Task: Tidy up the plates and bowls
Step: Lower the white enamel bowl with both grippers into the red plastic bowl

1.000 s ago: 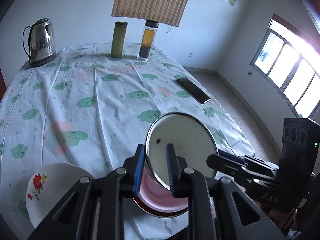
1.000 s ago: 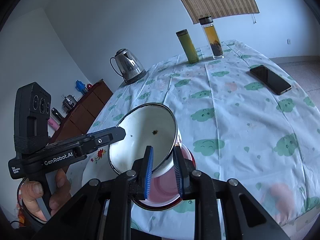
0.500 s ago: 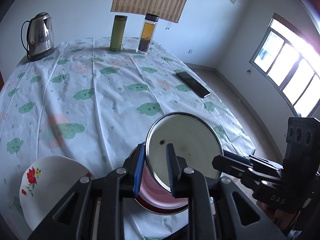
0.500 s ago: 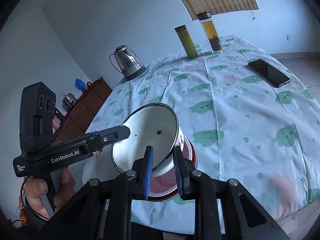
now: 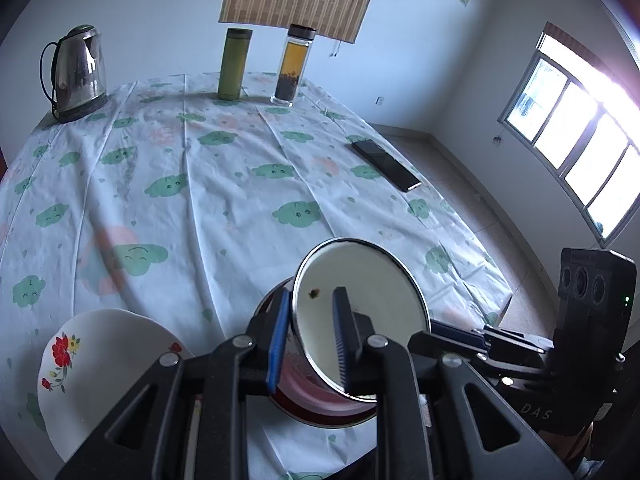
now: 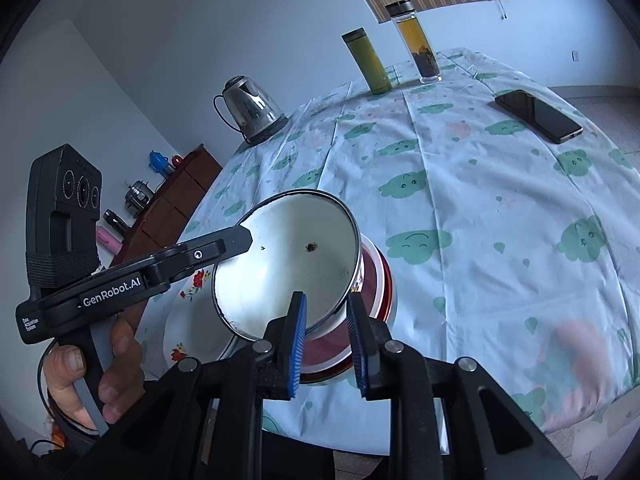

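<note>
A round white enamel bowl (image 5: 360, 304) with a thin dark metal rim is held tilted on edge above a pink and dark-red bowl (image 5: 320, 396) near the front edge of the surface (image 5: 200, 184). A small dark chip marks the white bowl's inner face.

The left hand-held gripper (image 5: 308, 344), black with ribbed blue pads, is pinching one side of the white bowl's rim. The right hand-held gripper (image 6: 326, 336), of the same make, is pinching the opposite side.

The surface is covered by a thin, creased white cloth printed with green smiling clouds and pale pink patches. A glossy white plate (image 5: 100, 364) with red flower decals lies just beside the pink bowl. Toward the far edge stand a shiny steel kettle (image 5: 76, 72), a matte olive-green cylindrical flask (image 5: 234, 64) and a clear glass bottle (image 5: 292, 66) of amber liquid with dark leaves settled at the bottom. A flat black phone (image 5: 386, 165) lies well apart to the right.

Only the left wrist view shows a bright window (image 5: 576, 128). Only the right wrist view shows a bare hand (image 6: 100, 376) gripping the left tool's handle, a brown wooden cabinet (image 6: 168, 208), and the words "GenRobot.AI". The left view shows "DAS" on the right tool.
</note>
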`<act>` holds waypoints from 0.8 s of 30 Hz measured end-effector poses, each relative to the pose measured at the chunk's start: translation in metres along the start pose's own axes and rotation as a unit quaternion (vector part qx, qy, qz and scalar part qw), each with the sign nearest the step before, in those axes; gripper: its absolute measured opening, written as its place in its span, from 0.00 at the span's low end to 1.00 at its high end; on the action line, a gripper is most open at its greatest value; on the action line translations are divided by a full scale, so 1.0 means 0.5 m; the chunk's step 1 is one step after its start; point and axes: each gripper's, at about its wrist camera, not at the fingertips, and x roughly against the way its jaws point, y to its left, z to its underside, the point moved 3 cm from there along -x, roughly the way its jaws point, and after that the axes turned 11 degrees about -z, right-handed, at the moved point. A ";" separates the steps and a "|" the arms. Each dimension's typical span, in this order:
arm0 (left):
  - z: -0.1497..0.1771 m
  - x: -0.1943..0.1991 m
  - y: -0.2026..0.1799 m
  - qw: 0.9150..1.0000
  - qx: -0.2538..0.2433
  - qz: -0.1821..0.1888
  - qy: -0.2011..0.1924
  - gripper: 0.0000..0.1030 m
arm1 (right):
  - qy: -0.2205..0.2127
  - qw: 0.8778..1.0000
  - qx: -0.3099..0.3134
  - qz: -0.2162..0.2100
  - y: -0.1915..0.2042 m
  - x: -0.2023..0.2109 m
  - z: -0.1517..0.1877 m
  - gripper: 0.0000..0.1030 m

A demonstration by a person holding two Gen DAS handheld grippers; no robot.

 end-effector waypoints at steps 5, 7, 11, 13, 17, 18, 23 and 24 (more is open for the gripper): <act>0.007 -0.015 0.002 1.000 0.002 -0.001 0.009 0.17 | -0.003 1.000 0.001 0.002 0.001 0.004 0.000 0.23; 0.009 -0.022 0.005 1.000 0.003 -0.003 0.012 0.17 | -0.004 1.000 0.001 0.001 0.003 0.004 0.001 0.23; 0.013 -0.030 0.008 1.000 0.005 -0.002 0.017 0.17 | -0.003 1.000 0.000 0.002 0.002 0.002 0.001 0.23; 0.015 -0.035 0.009 1.000 0.005 -0.002 0.019 0.17 | 0.000 1.000 -0.003 0.004 0.000 -0.002 0.003 0.23; 0.018 -0.045 0.012 1.000 0.007 0.000 0.025 0.17 | 0.004 1.000 -0.006 0.005 -0.008 -0.010 0.010 0.23; 0.020 -0.048 0.013 1.000 0.008 0.002 0.027 0.19 | 0.005 1.000 -0.006 0.006 -0.010 -0.011 0.011 0.23; 0.028 -0.060 0.016 0.999 0.010 0.004 0.034 0.19 | 0.006 1.000 -0.008 0.006 -0.014 -0.015 0.014 0.23; 0.030 -0.062 0.016 0.999 0.010 0.005 0.035 0.19 | 0.006 1.000 -0.008 0.006 -0.014 -0.015 0.014 0.23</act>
